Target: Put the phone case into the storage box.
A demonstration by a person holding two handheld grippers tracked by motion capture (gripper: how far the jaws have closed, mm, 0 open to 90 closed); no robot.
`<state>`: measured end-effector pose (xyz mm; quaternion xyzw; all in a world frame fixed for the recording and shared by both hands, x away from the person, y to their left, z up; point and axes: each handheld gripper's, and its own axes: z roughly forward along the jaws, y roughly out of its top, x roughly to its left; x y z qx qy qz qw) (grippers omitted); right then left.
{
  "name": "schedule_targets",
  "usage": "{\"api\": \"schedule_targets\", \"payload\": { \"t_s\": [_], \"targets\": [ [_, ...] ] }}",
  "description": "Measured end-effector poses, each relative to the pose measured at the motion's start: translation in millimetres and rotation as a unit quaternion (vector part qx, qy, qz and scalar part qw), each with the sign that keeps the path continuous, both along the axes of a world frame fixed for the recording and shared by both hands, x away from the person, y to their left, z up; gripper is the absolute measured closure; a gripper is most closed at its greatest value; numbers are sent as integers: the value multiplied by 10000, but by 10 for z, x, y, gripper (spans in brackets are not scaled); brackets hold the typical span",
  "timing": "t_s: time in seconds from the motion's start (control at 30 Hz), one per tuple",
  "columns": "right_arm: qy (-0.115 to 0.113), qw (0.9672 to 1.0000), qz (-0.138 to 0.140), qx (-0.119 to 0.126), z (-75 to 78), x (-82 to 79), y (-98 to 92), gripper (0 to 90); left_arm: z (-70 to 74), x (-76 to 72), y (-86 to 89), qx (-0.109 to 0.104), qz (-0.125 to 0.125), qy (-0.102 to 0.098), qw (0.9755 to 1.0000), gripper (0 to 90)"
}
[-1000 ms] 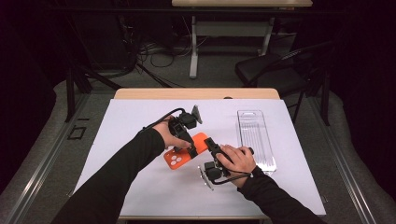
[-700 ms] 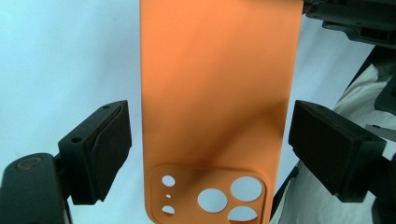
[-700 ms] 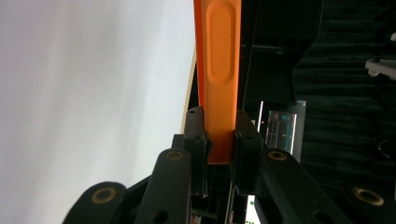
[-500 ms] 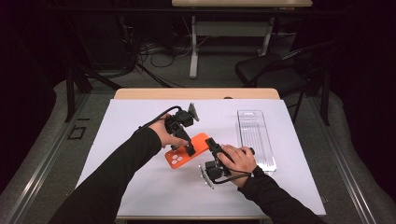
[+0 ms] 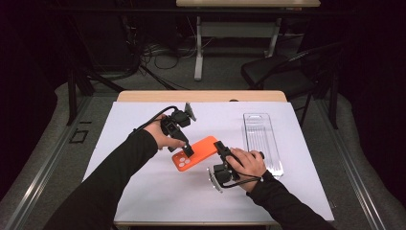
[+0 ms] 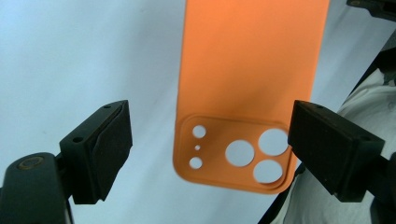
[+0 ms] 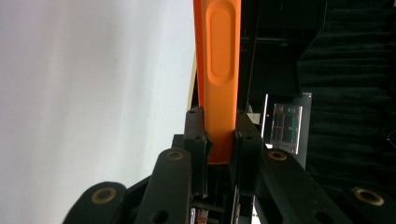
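An orange phone case (image 5: 198, 151) with camera holes at one end is held just over the white table cover (image 5: 143, 191). My right gripper (image 5: 221, 147) is shut on its near right edge; in the right gripper view both pads pinch the thin orange edge (image 7: 219, 135). My left gripper (image 5: 186, 149) hangs over the case's camera end, pointing down. In the left gripper view its jaws stand wide apart on either side of the case (image 6: 243, 93) and touch nothing. The right hand shows at that view's lower right edge.
A clear plastic tray (image 5: 261, 141) lies lengthwise on the table's right side, just beyond the right hand. A dark chair (image 5: 282, 76) and a second table's legs (image 5: 198, 48) stand behind the table. Cables trail from both grippers.
My left gripper has lifted a little and drawn back to the left, away from the case. The right gripper and the case have kept still.
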<state>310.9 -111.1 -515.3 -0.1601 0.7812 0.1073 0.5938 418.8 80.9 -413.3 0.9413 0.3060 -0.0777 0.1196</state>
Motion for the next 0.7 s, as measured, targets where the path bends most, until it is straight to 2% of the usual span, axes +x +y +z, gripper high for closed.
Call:
{"api": "schedule_targets", "payload": {
  "t_s": [0.17, 0.43, 0.53, 0.6, 0.7],
  "targets": [
    [-37, 10000, 53, 75, -2, 11, -8, 803, 2, 6, 68, -12, 76, -32, 10000, 142],
    [34, 10000, -8, 46, 27, 8, -25, 803, 2, 28, 148, -48, 190, -94, 9998, 152],
    [37, 9998, 19, 180, 28, 12, -35, 803, 9, 37, 176, -54, 240, -146, 9996, 153],
    [111, 9995, 30, 291, 36, 13, -44, 802, 18, 41, 195, -45, 252, -172, 9995, 153],
    [345, 9984, -45, 457, 76, 17, -67, 803, 24, 43, 225, -70, 318, -227, 9992, 153]
  ]
}}
